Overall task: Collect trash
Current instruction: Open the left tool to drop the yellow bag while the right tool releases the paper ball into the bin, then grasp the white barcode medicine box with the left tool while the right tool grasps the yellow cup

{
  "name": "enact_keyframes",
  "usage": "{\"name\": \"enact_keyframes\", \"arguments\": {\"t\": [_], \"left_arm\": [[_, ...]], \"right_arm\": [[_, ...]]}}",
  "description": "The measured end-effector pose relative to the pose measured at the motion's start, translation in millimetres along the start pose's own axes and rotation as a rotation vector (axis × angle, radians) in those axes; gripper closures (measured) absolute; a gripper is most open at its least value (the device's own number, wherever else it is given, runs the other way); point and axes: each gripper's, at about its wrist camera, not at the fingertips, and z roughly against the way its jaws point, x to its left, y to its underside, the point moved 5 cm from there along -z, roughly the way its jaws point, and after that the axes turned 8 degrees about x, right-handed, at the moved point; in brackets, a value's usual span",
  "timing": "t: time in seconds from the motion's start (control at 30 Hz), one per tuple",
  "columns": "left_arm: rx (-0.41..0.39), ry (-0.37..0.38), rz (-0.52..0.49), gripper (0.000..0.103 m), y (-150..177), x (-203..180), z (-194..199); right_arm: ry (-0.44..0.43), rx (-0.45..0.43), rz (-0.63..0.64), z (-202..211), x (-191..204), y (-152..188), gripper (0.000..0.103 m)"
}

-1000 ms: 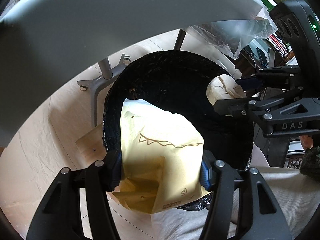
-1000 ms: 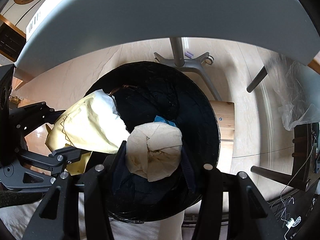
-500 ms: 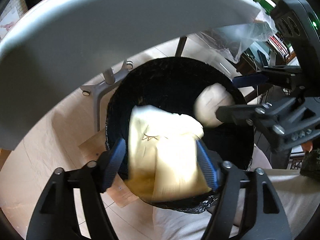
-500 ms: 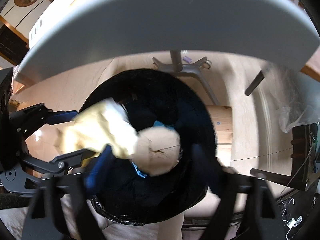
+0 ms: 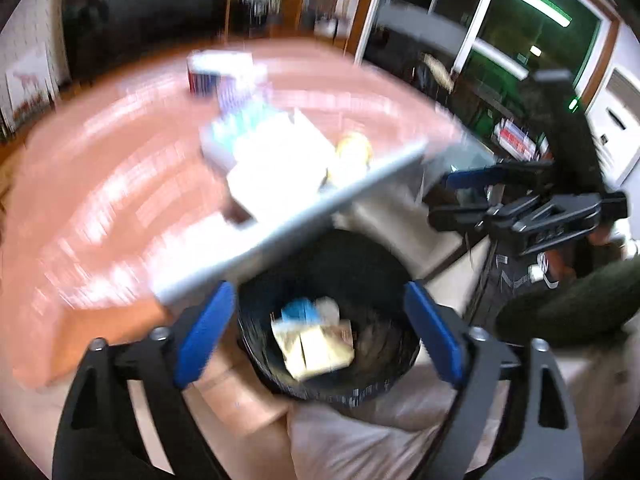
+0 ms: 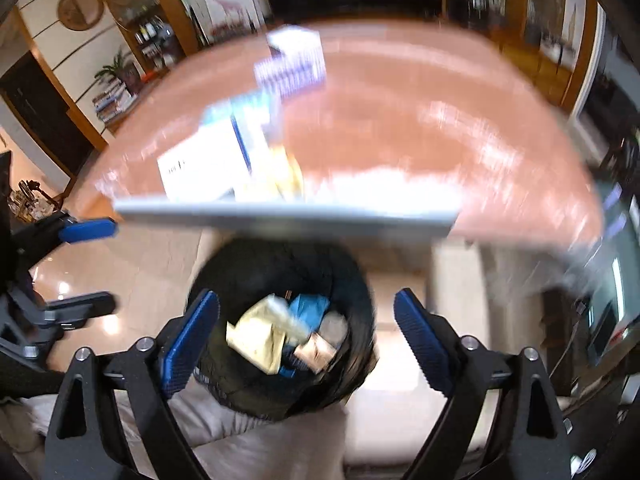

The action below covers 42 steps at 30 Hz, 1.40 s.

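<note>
Item: black waste bin (image 5: 332, 320), round, standing upright on the pale floor with its open mouth facing up; seen from above in both wrist views, just below the near edge of the table (image 5: 100, 184).

Contents: a yellow paper bag (image 6: 256, 340), crumpled and lying flat on the heap (blur hides which way its long side runs); a tan paper wad (image 6: 316, 354) touching it on one side; a blue scrap (image 6: 308, 308) beyond both.

Left gripper (image 5: 320, 336): above the bin, jaws opening, blue pads wide apart, nothing between them but the view down into the bin.

Right gripper (image 6: 306, 340): likewise over the bin, jaws opening, wide apart, holding nothing.

On the table: white and blue boxes (image 6: 224, 148), heavily smeared by motion, near the edge closest to the bin.
</note>
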Motion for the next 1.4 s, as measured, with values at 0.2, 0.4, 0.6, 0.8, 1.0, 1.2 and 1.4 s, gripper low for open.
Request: {"name": "enact_keyframes", "arguments": {"t": [0.2,0.4,0.6,0.8,1.0,1.2,1.4], "left_arm": [[-0.089,-0.054,0.014,0.004,-47.7,15.2,15.2],[-0.01,-0.106,0.012,0.004,-67.2,28.5,-15.2],[0.037,-0.091,0.014,0.004,-72.1,39.1,-34.3],[0.08,-0.041,-0.016,0.004,-75.0,33.5,-47.1],[0.126,-0.02,-0.068,0.011,-80.9,28.0,-61.4],[0.202,0.034,-0.103,0.026,-84.0,25.6,-75.1],[0.264,0.087,-0.157,0.026,-81.2,22.8,-81.5]], "right_arm": [[-0.016,-0.083,0.029,16.0,5.7,-52.3,0.01],[0.047,-0.046,0.112,-3.0,20.9,-79.4,0.01],[0.048,0.0,0.122,-22.2,23.3,-87.0,0.011],[0.034,0.01,0.085,-22.2,13.0,-90.2,0.011],[-0.026,0.119,0.111,-31.7,10.3,-83.4,0.024],[-0.088,0.257,0.13,-48.4,10.3,-83.5,0.034],[-0.119,0.359,0.178,-58.2,16.3,-90.7,0.034]]}}
